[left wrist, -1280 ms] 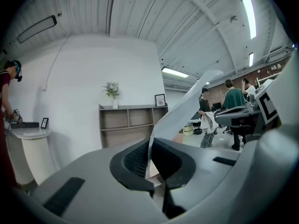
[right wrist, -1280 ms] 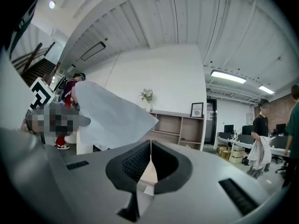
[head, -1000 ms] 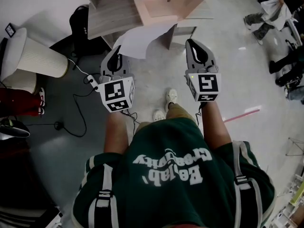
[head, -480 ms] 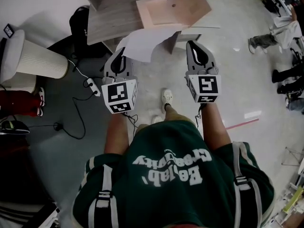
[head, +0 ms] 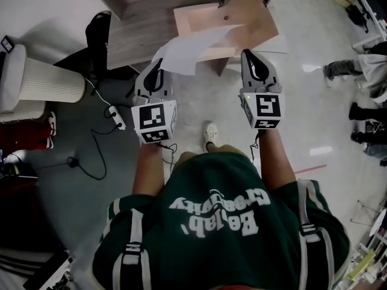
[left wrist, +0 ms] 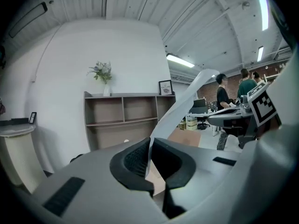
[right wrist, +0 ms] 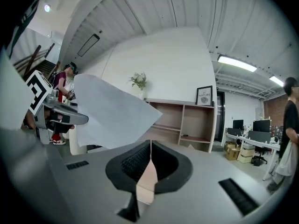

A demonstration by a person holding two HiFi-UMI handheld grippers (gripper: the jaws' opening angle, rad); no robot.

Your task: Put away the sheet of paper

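A white sheet of paper (head: 184, 50) is held by its near edge in my left gripper (head: 158, 64), which is shut on it. The sheet rises from between the jaws in the left gripper view (left wrist: 187, 97) and shows wide in the right gripper view (right wrist: 107, 115). My right gripper (head: 249, 54) is shut on the edge of a tan cardboard folder (head: 245, 20), whose pinkish open half (head: 199, 23) lies under the paper's far corner. A thin tan edge (right wrist: 148, 176) sits between the right jaws. Both grippers are held side by side in front of the person.
A wooden shelf unit (head: 151, 17) stands just ahead, with open compartments (left wrist: 126, 120) and a plant on top (left wrist: 103, 73). A white ribbed cylinder (head: 42, 80) stands at left, beside cables and a power strip (head: 115, 110) on the floor. People (head: 363, 71) stand at right.
The person has stepped toward the shelf unit, so it and the folder look nearer. Both grippers keep their holds and have shifted slightly right in view.
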